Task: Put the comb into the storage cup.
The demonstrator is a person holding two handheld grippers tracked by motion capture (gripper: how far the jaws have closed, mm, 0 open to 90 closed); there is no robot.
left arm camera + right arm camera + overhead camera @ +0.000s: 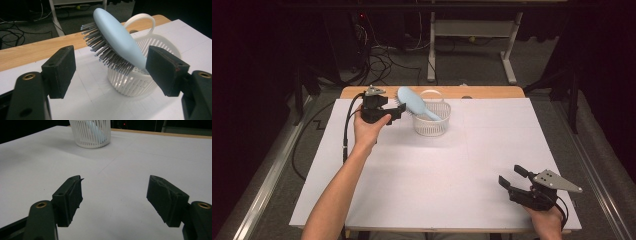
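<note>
High view: hairbrush point(412, 102) leaning in basket point(432, 125), left gripper point(401, 110) open beside

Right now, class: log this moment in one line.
left gripper open beside hairbrush | hairbrush propped in basket | right gripper open, idle

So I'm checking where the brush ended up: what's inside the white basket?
The white basket holds a light blue hairbrush, handle down inside, its bristled head leaning out over the rim toward the open left gripper. The handle's end and the basket's floor are hidden by the slatted wall.
</note>
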